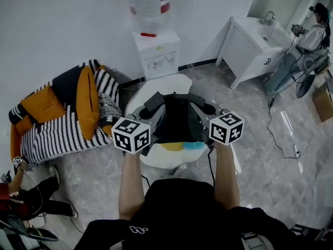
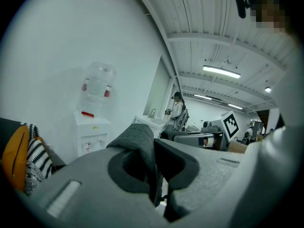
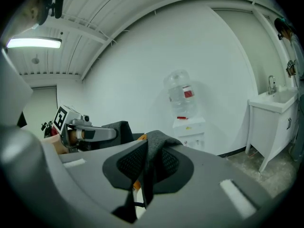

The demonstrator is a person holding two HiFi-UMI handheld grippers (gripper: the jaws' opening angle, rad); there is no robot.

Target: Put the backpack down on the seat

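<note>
The left tool (image 1: 155,104) and right tool (image 1: 206,108), each clamped nearly closed on a strap of the backpack (image 1: 177,123), hold it over the white seat (image 1: 174,82); the set-down seems in hand, so next lower it squarely, then release.

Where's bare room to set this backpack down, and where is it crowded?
The white round seat under the black backpack shows bare rim toward the white water dispenser. The grey marble floor right of it is mostly open. Left is crowded: the striped sofa with its orange cushion.
</note>
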